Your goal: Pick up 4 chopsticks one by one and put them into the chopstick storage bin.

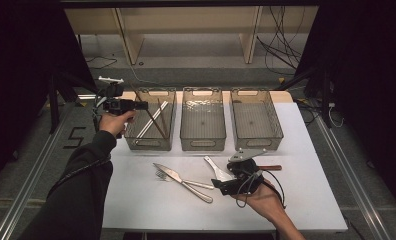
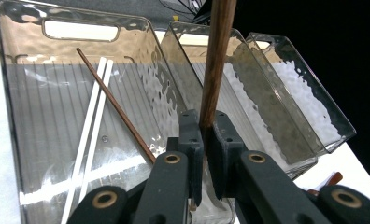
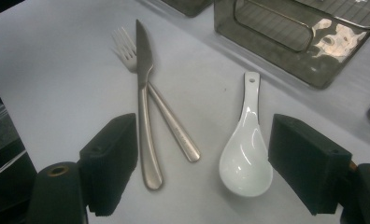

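Left gripper (image 2: 205, 135) clamped on brown chopstick (image 2: 217, 60) — stick held upright over left bin (image 2: 19, 93), just inside its right wall. One brown chopstick (image 2: 115, 105) and white pair (image 2: 92, 126) seen slanting on bin floor; middle bin (image 1: 202, 119) beside it. Right gripper (image 3: 202, 163) held low over white table (image 1: 136, 195), jaws just opened wide — white spoon (image 3: 246, 149) framed between pads, untouched. Knife (image 3: 145, 93) and fork (image 3: 160, 107) crossed just beside.

light: overhead, table (image 1: 136, 200) bright, surroundings dark | glare: hot spots on left bin (image 2: 150, 84) walls and spoon (image 3: 246, 158) | shadows: soft | focus: near jaws slightly soft — high view grainy
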A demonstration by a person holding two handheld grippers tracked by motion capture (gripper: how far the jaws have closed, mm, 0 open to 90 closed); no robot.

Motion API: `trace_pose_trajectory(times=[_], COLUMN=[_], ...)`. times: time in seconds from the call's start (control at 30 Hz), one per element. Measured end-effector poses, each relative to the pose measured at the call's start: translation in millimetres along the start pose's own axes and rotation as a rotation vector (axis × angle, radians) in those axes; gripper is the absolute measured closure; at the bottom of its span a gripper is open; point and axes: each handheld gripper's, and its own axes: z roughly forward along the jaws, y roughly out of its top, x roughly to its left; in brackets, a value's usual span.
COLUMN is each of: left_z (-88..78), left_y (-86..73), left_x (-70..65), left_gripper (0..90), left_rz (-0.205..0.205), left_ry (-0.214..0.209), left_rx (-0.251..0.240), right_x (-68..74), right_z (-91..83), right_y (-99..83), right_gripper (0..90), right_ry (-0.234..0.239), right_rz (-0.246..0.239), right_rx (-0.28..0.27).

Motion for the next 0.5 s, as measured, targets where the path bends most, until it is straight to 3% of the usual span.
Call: trace_pose_trajectory(times=[0.5], left_z=[16.6], left_y=[-5.0], left_x=[1.3], left_gripper=[83.6], left_rz=[-0.016], left_ry=[0.002], left_rx=[0.066], right_x=[0.8], right_z=[0.7], right_y=[-0.1], right_gripper=[25.6], right_ry=[0.005], right_rz=[-0.009], right_rx=[0.004])
